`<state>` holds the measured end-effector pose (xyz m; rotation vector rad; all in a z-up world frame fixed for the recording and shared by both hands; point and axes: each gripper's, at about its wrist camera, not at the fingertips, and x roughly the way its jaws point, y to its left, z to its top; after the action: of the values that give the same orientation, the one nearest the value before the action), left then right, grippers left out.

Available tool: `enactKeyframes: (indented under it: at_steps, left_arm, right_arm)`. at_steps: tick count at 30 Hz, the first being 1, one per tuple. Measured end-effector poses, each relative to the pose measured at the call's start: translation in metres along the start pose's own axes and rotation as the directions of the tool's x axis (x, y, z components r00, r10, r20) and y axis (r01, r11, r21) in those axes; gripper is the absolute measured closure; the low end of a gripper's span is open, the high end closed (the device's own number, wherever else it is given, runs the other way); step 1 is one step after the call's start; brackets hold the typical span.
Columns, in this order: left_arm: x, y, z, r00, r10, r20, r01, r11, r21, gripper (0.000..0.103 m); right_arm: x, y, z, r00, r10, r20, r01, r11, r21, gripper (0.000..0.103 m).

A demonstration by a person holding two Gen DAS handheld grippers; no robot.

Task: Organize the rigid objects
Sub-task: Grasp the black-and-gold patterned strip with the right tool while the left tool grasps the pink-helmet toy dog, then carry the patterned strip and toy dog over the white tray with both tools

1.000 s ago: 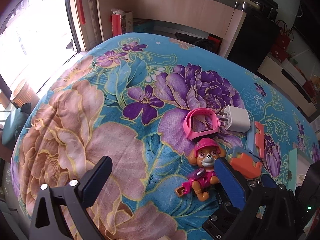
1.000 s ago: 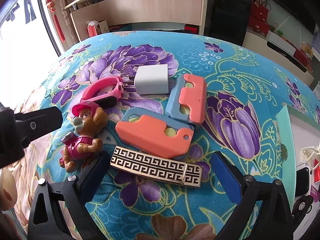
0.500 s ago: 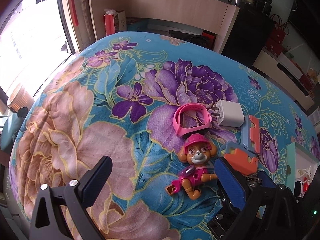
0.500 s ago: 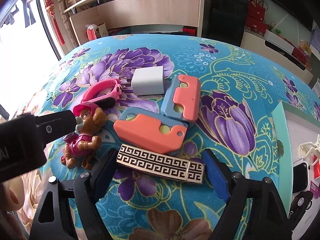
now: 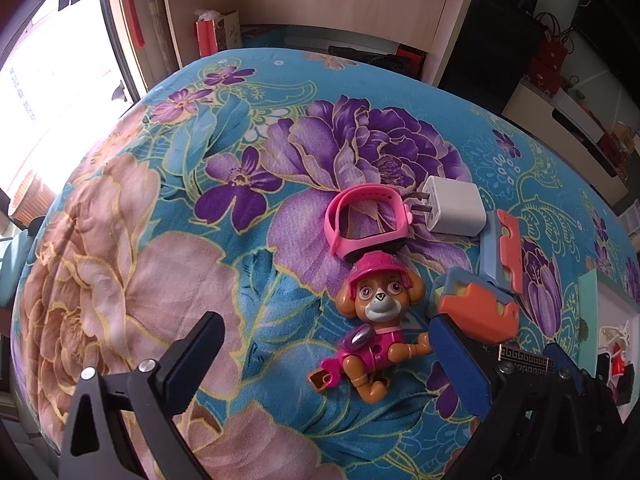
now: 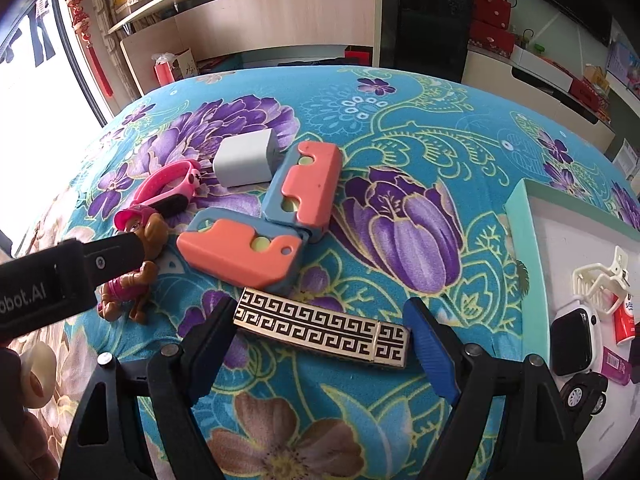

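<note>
— Lying flat on the floral blanket (image 6: pixel 400 128), a long gold bar with a black Greek-key pattern (image 6: pixel 322 326) sits between the right gripper's (image 6: pixel 322 350) spread fingers, pads not pressing.

— And the tray (image 6: pixel 524 240)?

— Mint-rimmed, white inside: smartwatch (image 6: pixel 572 340), cream hair claw (image 6: pixel 600 280), toy car (image 6: pixel 582 394).

— Left gripper (image 5: pixel 324 354)?

— Wide open over the plastic pup figure (image 5: pixel 372 320).

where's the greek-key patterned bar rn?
Right wrist view, low centre: the patterned bar lies flat on the floral cloth between the right gripper fingers, just below the nearer orange-blue block.
</note>
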<state>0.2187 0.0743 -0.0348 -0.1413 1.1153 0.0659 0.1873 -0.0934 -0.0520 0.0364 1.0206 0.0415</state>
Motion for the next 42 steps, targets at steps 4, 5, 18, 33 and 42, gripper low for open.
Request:
enactKeyframes:
  at_steps: [4,5,18,33,42]
  left_arm:
    - [0.004,-0.007,-0.001,1.0,0.028,-0.002,-0.028,0.999,0.023,0.0]
    - [0.005,-0.007,-0.001,0.999,0.035,-0.002,-0.035,0.999,0.021,0.0]
    - [0.011,-0.005,-0.001,0.999,0.04,-0.006,-0.04,0.999,0.003,0.019]
    - [-0.006,-0.009,0.0,0.999,0.003,0.047,-0.003,1.0,0.013,0.062]
    - [-0.049,-0.015,0.007,0.988,-0.016,0.155,0.012,1.0,0.024,0.065]
  right_arm:
    - [0.0,-0.006,-0.001,1.0,-0.006,-0.003,0.006,1.0,0.011,0.018]
    - [0.0,-0.006,-0.001,1.0,-0.006,-0.004,0.006,1.0,0.011,0.018]
    - [0.0,-0.006,-0.002,1.0,-0.003,-0.005,0.003,1.0,0.009,0.018]
    - [-0.006,-0.011,-0.001,1.0,0.016,-0.002,-0.016,1.0,0.026,0.019]
    - [-0.036,-0.025,0.005,0.997,0.027,0.071,-0.031,0.998,0.058,0.019]
